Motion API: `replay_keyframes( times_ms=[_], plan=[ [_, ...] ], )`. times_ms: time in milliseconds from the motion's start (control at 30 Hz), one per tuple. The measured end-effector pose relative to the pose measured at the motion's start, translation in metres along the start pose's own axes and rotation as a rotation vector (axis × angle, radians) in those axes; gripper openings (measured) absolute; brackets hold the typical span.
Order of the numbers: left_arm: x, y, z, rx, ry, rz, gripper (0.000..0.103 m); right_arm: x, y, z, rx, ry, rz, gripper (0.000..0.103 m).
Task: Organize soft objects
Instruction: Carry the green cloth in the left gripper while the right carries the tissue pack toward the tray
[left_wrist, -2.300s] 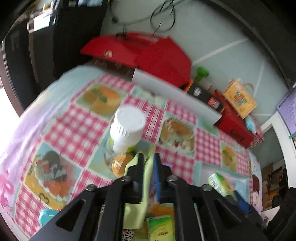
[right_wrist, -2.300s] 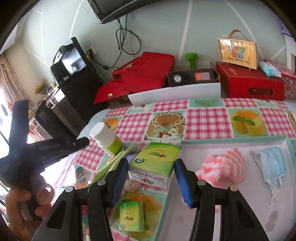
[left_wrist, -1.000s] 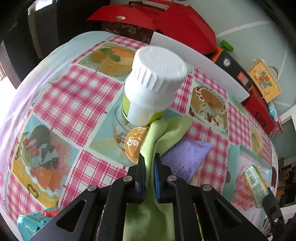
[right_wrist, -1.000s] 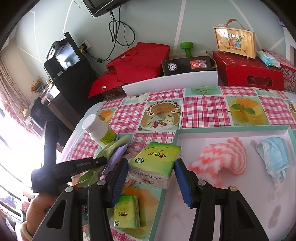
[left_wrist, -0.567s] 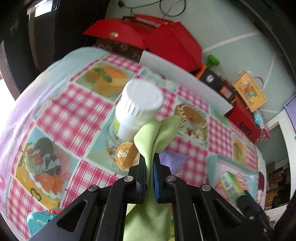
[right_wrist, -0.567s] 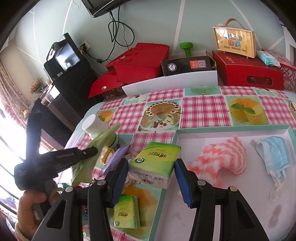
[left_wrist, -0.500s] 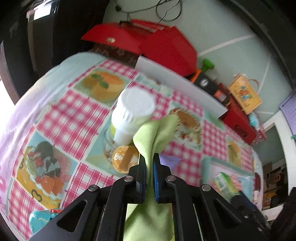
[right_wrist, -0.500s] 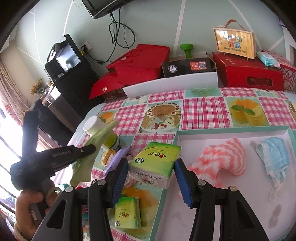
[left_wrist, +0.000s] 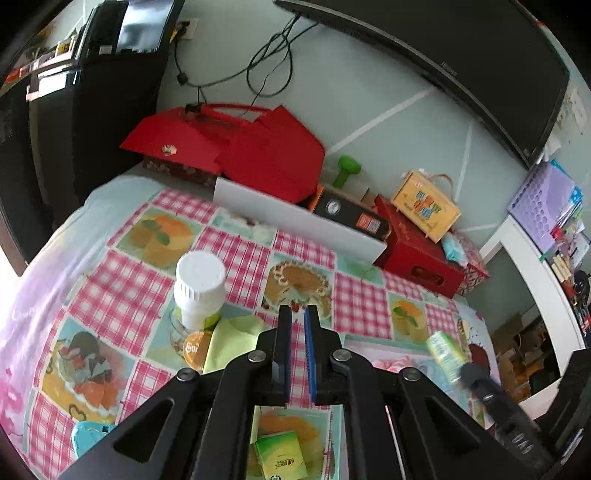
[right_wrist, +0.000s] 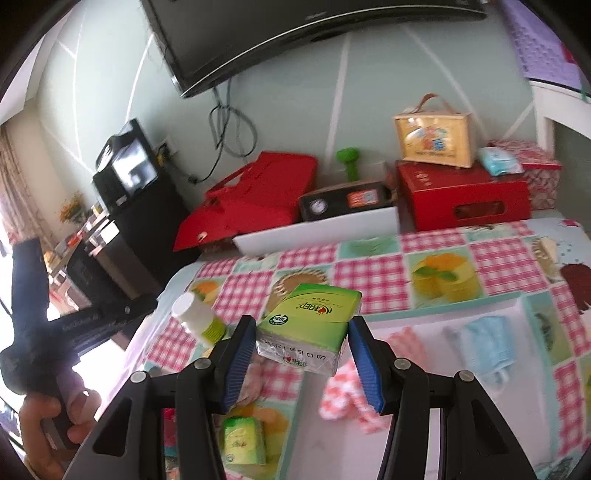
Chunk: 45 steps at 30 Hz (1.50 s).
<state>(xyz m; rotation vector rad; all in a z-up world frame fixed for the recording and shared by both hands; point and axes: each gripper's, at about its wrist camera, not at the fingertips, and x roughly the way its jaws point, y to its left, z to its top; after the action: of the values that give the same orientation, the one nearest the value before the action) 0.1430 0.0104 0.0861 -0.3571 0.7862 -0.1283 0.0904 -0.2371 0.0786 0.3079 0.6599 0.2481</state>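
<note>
Half a second ago the left gripper (left_wrist: 297, 350) pinched the green cloth (left_wrist: 229, 343); now its jaws stand slightly apart and bare, the cloth lying on the table beside the white bottle (left_wrist: 199, 291). Right gripper (right_wrist: 303, 363) clamps the green tissue pack (right_wrist: 308, 328) above the tray (right_wrist: 524, 295), likely its destination; the cloth needs regrasping.

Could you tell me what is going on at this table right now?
A person works with tongs in each hand. The right tongs grip a green tissue pack, held up near the edge of the tray; a pink cloth and a blue mask lie in the tray. The left tongs are empty, slightly apart, near a green cloth lying beside the white bottle.
</note>
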Motion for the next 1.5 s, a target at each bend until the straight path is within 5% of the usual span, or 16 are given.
replay_keyframes(
  times_ms=[167, 333, 533, 667, 800, 933, 1500],
  plan=[
    [0.031, 0.015, -0.007, -0.032, 0.097, 0.070, 0.008, 0.000, -0.022, 0.002, 0.055, 0.009, -0.022, 0.055],
    [0.075, 0.029, -0.023, -0.041, 0.233, 0.175, 0.048, 0.008, -0.029, -0.002, 0.074, 0.038, -0.026, 0.055],
    [0.094, 0.018, -0.040, 0.049, 0.322, 0.190, 0.051, 0.013, -0.030, -0.004, 0.077, 0.056, -0.023, 0.055],
    [0.103, 0.020, -0.053, 0.112, 0.370, 0.281, 0.051, 0.016, -0.031, -0.005, 0.075, 0.068, -0.017, 0.055],
    [0.096, 0.034, -0.053, 0.075, 0.360, 0.259, 0.050, 0.018, -0.032, -0.005, 0.079, 0.074, -0.012, 0.055],
    [0.085, 0.041, -0.046, 0.010, 0.332, 0.177, 0.034, 0.019, -0.034, -0.006, 0.089, 0.079, -0.007, 0.055],
    [0.072, 0.067, -0.034, -0.148, 0.293, 0.103, 0.033, 0.019, -0.041, -0.005, 0.118, 0.082, 0.008, 0.055]
  ],
)
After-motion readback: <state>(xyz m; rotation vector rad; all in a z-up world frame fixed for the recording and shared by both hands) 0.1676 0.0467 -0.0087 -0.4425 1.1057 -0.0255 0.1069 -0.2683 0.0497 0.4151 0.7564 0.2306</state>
